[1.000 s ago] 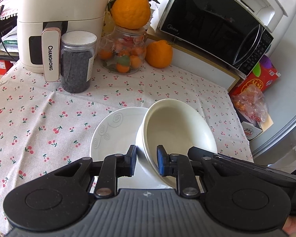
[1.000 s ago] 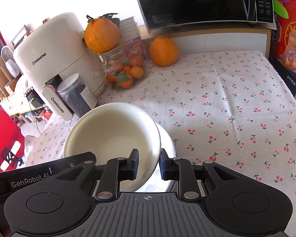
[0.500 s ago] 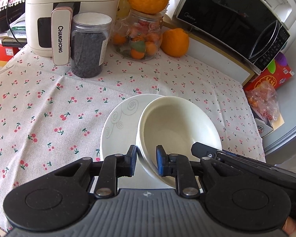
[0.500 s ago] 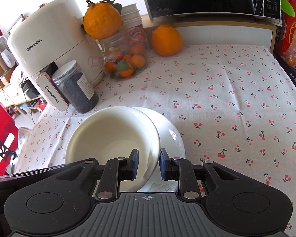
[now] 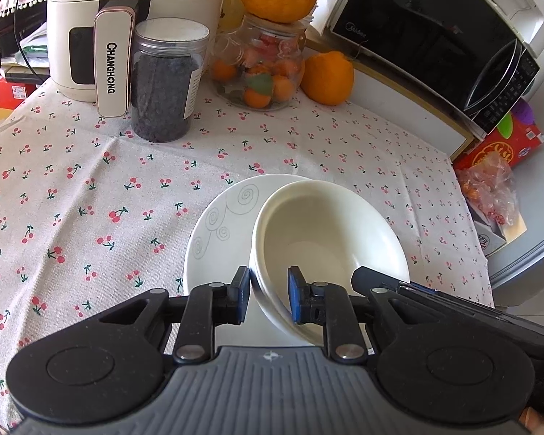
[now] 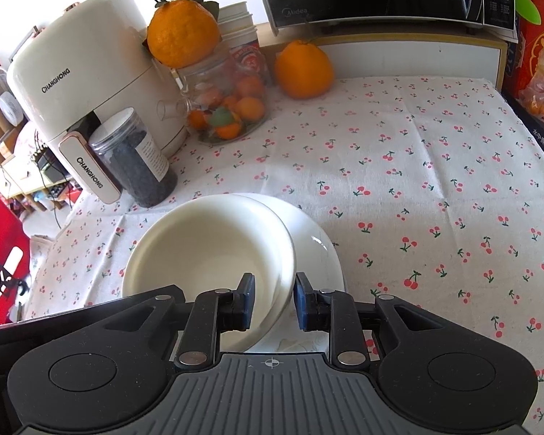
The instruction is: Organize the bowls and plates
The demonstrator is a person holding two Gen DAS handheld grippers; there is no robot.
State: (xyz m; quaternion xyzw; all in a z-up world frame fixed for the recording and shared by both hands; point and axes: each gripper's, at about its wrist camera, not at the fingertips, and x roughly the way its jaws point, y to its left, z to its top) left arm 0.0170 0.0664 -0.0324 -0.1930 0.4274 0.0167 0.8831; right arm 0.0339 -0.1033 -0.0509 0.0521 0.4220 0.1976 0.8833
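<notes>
1. The left hand-held gripper [image 5: 268, 291] is set narrow on the near rim of the bowls [image 5: 326, 232], one pad outside the wall and one inside. Its jaws have just been opening slightly, with the rim between them.
2. The right hand-held gripper [image 6: 273, 295] is also narrow and pinches the opposite rim. Gripping both sides probably keeps the nested pair from sliding apart.
3. The bowls look like two nested together. They are tilted, with the hollow facing the cameras, and sit over the right part of the plate [image 5: 221, 224], which shows at 11 o'clock from the left pads. I cannot tell whether the base touches the plate.
4. My guess is that they are being lowered onto the plate to make one pile.
5. On the surface [image 5: 72, 199], a jar of dark beans [image 5: 165, 83] and an air fryer [image 5: 90, 18] stand at 11 o'clock, well apart. A glass jar of fruit [image 5: 261, 72] is at 12, and the microwave [image 5: 435, 36] at 1.
</notes>
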